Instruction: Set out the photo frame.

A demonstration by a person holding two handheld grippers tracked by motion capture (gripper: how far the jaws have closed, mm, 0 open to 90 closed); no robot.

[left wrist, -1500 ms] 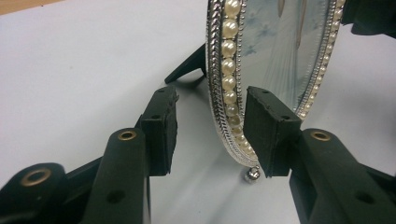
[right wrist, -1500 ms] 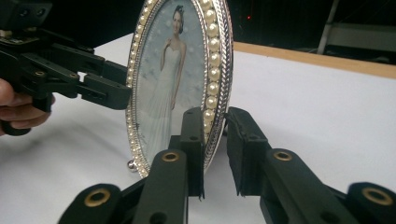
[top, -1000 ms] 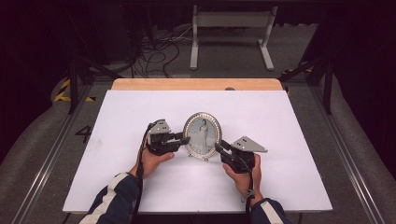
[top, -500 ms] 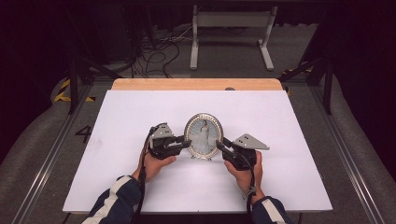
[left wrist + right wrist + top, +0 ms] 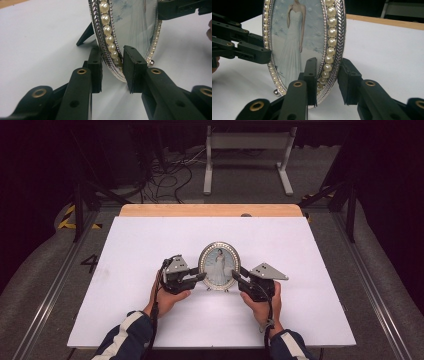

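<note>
1. Both pairs of jaws straddle the rim of an oval picture frame [image 5: 219, 266], one pair from each side, and each stands only part open.
2. From the left gripper [image 5: 112, 72] view, the pearl-edged rim sits between the two pads; a sliver of gap shows on each side, so I cannot tell whether they press it. A dark prop leg [image 5: 85, 35] behind the frame shows here.
3. From the right gripper [image 5: 325, 82] view, the inner pad lies against the front of the frame, while the outer pad stands slightly off its back edge. The photo of a figure in a white dress reads clearly here.
4. From the high view, the frame stands upright near the middle of the white table [image 5: 150, 240], between both hands, with the left gripper [image 5: 202, 276] and right gripper [image 5: 235, 275] at its lower sides.
</note>
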